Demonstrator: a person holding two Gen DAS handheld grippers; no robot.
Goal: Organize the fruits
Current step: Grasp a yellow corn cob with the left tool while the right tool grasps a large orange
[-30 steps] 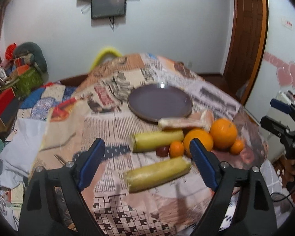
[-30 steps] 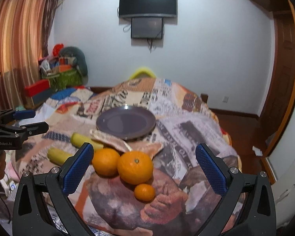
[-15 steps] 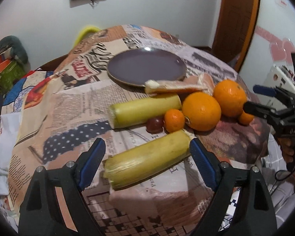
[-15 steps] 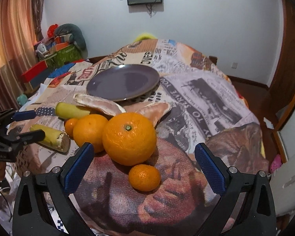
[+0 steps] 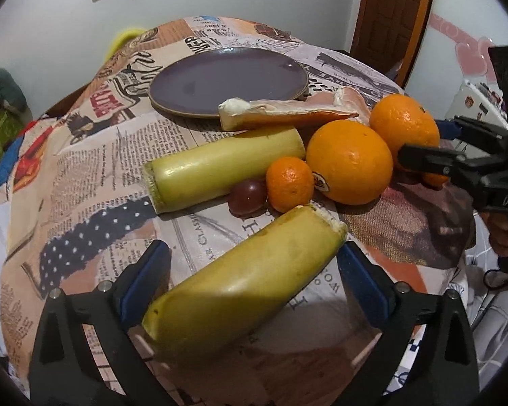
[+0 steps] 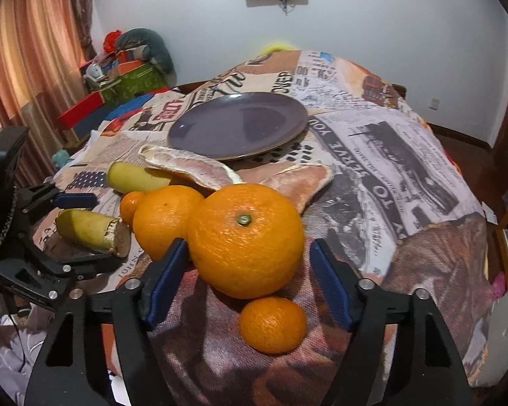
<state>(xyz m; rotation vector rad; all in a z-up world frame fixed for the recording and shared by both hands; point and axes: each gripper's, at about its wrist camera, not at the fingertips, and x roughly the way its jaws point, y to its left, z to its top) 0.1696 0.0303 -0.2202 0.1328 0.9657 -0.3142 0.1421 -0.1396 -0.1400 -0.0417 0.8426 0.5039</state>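
Opening my left gripper (image 5: pixel 254 280), I have its jaws astride the near banana piece (image 5: pixel 244 277), not pressing. My right gripper (image 6: pixel 249 282) is closing around the big orange (image 6: pixel 245 240), pads not yet touching.

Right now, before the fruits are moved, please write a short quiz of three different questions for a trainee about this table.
1. True or false: the round dark purple plate holds fruit.
2. Which lies between the left gripper jaws: A) big round orange, B) long yellow-green cut stalk, C) dark red grape?
3. Fill in: in the right wrist view, the large stemmed orange sits between the right gripper jaws, above a small ____.

Key: 1 false; 2 B; 3 mandarin.
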